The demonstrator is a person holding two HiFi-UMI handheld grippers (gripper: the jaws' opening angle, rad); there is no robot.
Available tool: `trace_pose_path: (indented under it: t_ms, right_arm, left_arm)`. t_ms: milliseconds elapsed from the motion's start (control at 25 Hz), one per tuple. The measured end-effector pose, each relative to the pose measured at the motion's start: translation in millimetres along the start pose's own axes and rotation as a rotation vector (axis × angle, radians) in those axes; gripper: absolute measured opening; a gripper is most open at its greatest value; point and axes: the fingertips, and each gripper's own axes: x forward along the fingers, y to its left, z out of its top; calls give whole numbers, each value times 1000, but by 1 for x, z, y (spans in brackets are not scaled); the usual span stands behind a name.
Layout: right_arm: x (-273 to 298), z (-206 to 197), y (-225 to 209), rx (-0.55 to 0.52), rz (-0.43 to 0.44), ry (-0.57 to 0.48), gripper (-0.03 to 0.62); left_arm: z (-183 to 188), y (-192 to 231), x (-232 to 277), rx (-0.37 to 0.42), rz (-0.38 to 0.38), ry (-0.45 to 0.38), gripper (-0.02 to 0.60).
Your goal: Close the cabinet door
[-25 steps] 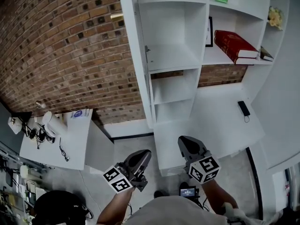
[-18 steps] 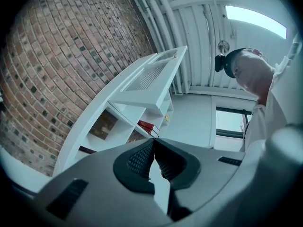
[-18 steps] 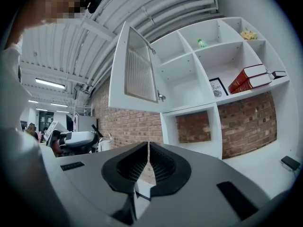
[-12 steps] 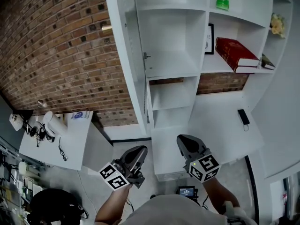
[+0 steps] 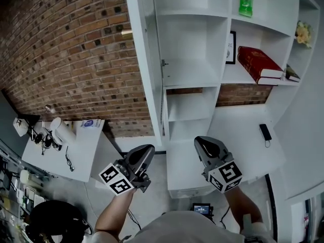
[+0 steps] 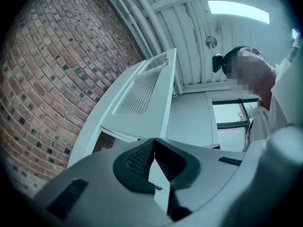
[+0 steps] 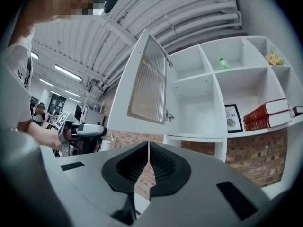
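Head view, looking steeply down. One cabinet door (image 5: 144,59), white with a ribbed panel, stands open at upper centre of the frame. It is seen almost edge-on, swung out from the left side of one white shelving unit (image 5: 195,70). In the right gripper view the same door (image 7: 147,82) lies at upper centre, hinged beside an empty compartment.

Two grippers are present, each bearing one marker cube. The left gripper (image 5: 144,155) is at lower centre-left and the right gripper (image 5: 204,144) at lower centre-right. Both are below the door and well apart from it. Each pair of jaws is drawn together, pads meeting, with nothing between them. The left gripper view and the right gripper view both confirm this.

The shelves carry one green bottle (image 5: 246,0) at the top, one framed picture (image 5: 231,47) and a red book (image 5: 259,64) at upper right. One small dark device (image 5: 265,131) lies on the white desk surface (image 5: 238,135) at right. One side table (image 5: 81,153) with clutter stands at lower left, against one brick wall (image 5: 66,49).

Compared with one second earlier, both grippers sit slightly higher in the frame and the left one lies further left. Their jaws remain closed, and the door remains open, untouched.
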Motion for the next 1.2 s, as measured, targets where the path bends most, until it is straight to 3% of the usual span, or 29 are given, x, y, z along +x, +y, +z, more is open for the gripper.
trace_pose_path:
  t_ms: [520, 760, 1200]
  right_arm:
    - [20, 102, 7, -193, 19, -135, 31]
    - [20, 138, 13, -261, 14, -180, 31]
    - [22, 204, 44, -397, 37, -288, 31]
  left_arm:
    - [104, -14, 16, 201, -70, -124, 8]
    - [133, -25, 23, 224, -107, -177, 9]
    - [195, -54, 54, 336, -210, -252, 9]
